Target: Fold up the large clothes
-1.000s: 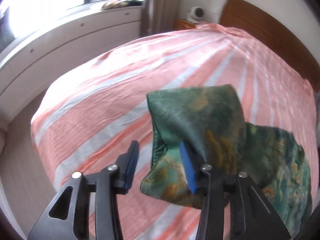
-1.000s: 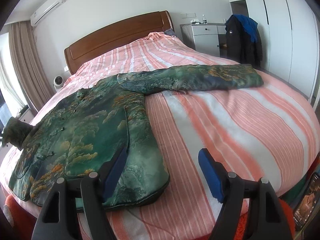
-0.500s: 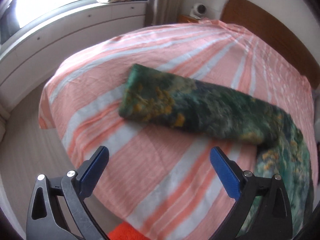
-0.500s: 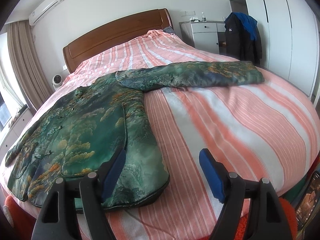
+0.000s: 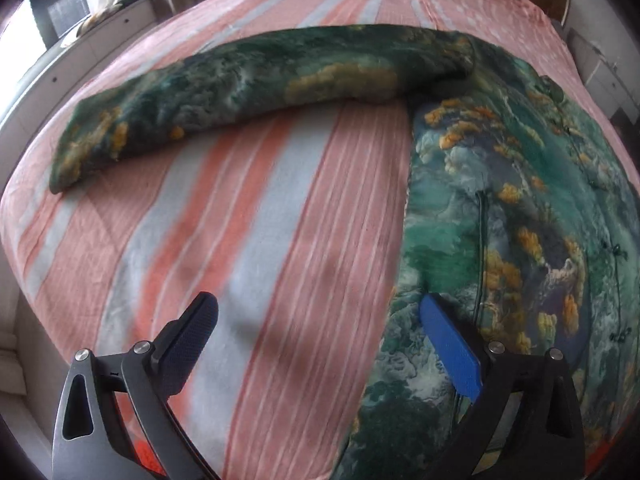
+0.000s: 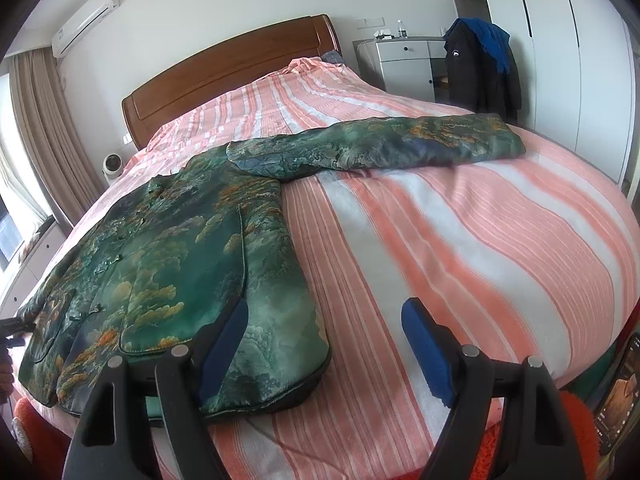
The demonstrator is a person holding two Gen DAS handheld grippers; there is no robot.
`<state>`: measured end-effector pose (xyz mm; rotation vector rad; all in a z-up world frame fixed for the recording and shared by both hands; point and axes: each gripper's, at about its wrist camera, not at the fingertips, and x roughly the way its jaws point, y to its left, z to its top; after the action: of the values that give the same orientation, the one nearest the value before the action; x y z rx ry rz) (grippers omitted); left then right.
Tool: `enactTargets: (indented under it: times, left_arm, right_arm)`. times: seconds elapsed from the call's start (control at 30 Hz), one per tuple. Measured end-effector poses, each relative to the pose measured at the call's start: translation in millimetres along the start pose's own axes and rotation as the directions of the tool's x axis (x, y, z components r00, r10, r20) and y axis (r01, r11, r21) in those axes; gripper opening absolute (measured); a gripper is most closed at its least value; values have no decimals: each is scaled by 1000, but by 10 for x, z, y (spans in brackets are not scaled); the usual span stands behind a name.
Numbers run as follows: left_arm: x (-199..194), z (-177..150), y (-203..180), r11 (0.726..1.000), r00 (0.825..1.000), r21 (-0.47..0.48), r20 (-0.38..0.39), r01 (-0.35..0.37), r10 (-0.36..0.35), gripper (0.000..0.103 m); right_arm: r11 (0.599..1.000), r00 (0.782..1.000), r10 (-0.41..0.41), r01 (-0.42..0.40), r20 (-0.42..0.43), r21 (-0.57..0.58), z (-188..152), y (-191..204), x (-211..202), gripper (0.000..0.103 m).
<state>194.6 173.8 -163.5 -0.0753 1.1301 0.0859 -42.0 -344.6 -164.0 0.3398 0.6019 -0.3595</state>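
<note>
A green jacket with a gold landscape print [image 6: 168, 264] lies flat on the pink striped bed [image 6: 500, 240], both sleeves spread out. Its right sleeve [image 6: 380, 146] stretches toward the wardrobe side. In the left wrist view the jacket body [image 5: 520, 220] is at the right and its left sleeve [image 5: 240, 76] runs out to the left. My left gripper [image 5: 320, 340] is open and empty, over the bedspread [image 5: 240, 240] beside the jacket's side edge. My right gripper [image 6: 324, 344] is open and empty, at the jacket's lower right hem corner.
A wooden headboard [image 6: 224, 76] is at the far end. A white dresser [image 6: 404, 60] with a dark coat [image 6: 476, 68] hung beside it stands at the back right, before white wardrobes [image 6: 560, 40]. A window ledge [image 5: 40, 68] runs along the left. Orange fabric [image 6: 576, 428] lies below the bed's near edge.
My left gripper let go of the left sleeve, opened wide, and moved right to the jacket's side edge; the sleeve now lies flat. My right gripper has barely moved.
</note>
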Motion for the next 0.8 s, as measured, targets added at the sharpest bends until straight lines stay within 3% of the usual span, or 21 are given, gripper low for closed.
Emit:
enactTargets:
  times: [0.17, 0.3, 0.5, 0.63, 0.8]
  left_arm:
    - [120, -8, 154, 993, 997, -90, -10, 71, -72, 103]
    - [111, -70, 225, 989, 993, -95, 19, 114, -113, 103]
    - [114, -147, 217, 994, 994, -40, -18, 106, -106, 103]
    - [98, -133, 214, 992, 993, -57, -29, 110, -112, 103]
    - [-178, -259, 349, 987, 985, -78, 107, 142, -134, 103]
  right_arm:
    - [1000, 1000, 2, -2, 0, 25, 4, -52, 0, 86]
    - [1000, 1000, 2, -1, -6, 30, 6, -55, 25, 86]
    - [1000, 1000, -2, 2, -7, 25, 1, -43, 25, 86]
    - [1000, 1000, -5, 6, -7, 31, 1, -43, 17, 86]
    - [999, 1000, -6, 6, 6, 39, 8, -63, -20, 86]
